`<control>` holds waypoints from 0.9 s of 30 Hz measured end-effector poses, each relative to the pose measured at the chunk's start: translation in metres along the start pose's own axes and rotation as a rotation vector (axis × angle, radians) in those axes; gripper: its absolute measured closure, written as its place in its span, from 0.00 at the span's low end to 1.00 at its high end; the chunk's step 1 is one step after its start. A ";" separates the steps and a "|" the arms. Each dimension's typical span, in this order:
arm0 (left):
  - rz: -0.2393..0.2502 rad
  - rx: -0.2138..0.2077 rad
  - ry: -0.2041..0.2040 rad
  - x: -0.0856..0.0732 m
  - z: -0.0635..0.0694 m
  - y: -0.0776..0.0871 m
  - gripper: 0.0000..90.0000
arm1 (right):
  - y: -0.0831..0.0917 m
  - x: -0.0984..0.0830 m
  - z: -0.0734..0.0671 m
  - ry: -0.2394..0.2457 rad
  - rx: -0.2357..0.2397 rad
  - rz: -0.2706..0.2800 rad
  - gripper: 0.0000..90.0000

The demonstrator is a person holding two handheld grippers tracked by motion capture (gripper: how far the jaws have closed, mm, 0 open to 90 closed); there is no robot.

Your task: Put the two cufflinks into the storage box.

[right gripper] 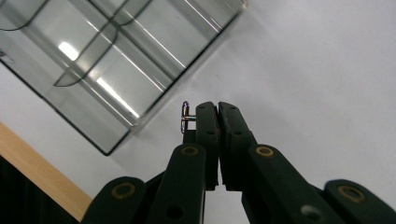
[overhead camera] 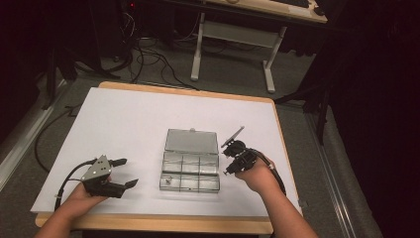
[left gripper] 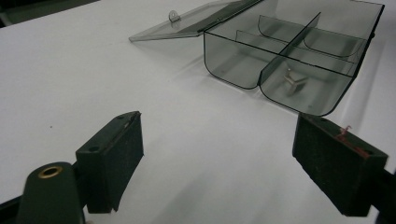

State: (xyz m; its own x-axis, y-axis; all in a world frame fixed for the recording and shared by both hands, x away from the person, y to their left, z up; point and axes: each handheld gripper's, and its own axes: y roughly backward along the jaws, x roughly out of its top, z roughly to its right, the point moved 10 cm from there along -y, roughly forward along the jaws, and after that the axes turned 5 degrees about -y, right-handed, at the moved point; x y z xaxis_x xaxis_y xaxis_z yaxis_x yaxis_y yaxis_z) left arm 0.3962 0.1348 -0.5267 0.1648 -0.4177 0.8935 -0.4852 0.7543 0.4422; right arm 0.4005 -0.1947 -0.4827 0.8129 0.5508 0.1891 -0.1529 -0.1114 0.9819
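One small metal clip [right gripper: 185, 117] sits pinched in the right claw [right gripper: 217, 108], just beside the clear box [overhead camera: 190, 171] on the table [overhead camera: 124, 124]. I think the job is to drop it in a box slot. Keep the pinch tight, move slowly over a slot, then let go low. The left claw [overhead camera: 130, 172] waits wide open, holding nothing.

Two black handheld grippers. Left gripper [overhead camera: 130, 172]: grey three-cornered plate on top, black cable trailing, flat dark pads [left gripper: 339, 163] with screw holes. Right gripper [right gripper: 218, 112]: black linkage arms, brass rivets, black cable. Forearms bare, no sleeves.
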 end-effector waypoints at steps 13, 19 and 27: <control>0.001 -0.001 -0.001 0.000 0.000 0.000 0.19 | 0.008 0.016 -0.024 0.059 0.003 -0.005 0.99; 0.001 -0.002 0.001 0.000 0.000 0.000 0.19 | 0.009 0.024 -0.035 0.098 0.006 0.008 0.99; 0.002 -0.003 0.001 0.000 0.000 0.000 0.19 | 0.008 0.034 -0.053 0.146 0.021 0.008 0.98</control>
State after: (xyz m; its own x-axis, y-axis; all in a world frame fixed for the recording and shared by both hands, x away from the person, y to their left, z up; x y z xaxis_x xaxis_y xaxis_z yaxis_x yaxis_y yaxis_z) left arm 0.3959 0.1346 -0.5265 0.1648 -0.4157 0.8945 -0.4829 0.7568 0.4406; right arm 0.3975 -0.1328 -0.4682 0.7211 0.6641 0.1974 -0.1462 -0.1327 0.9803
